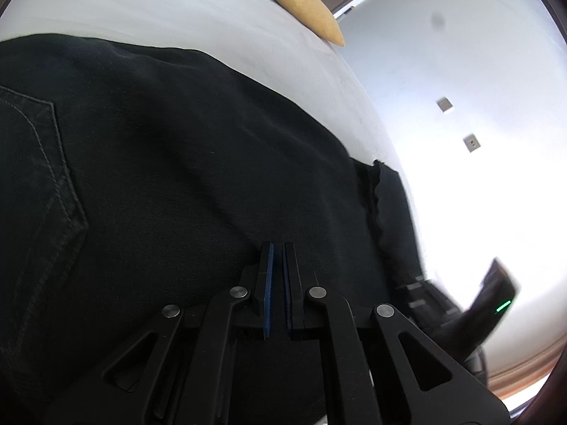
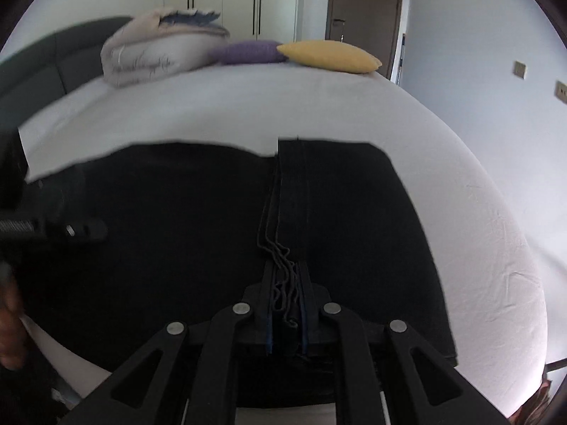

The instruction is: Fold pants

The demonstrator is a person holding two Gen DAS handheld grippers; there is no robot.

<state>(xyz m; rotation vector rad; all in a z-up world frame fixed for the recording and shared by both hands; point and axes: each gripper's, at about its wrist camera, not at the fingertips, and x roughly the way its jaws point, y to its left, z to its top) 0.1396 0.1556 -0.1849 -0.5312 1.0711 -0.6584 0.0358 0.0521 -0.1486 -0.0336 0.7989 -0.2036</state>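
Blurred, my left wrist view: right gripper (image 1: 460, 304) smeared at frame's right, jaws unreadable there. Cut off: pants (image 1: 159, 194) by left and lower edges. Right wrist view: left gripper (image 2: 81, 230) blurred, mostly off-frame; hand (image 2: 9, 322) clipped at the left border.

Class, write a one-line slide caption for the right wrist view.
Right gripper clamps the stacked hem edges of black pants on a white bed, cushions behind.

Daylight blows out the wall (image 1: 478, 184) at right; fisheye edges curve and darken; left side of the right view smears.
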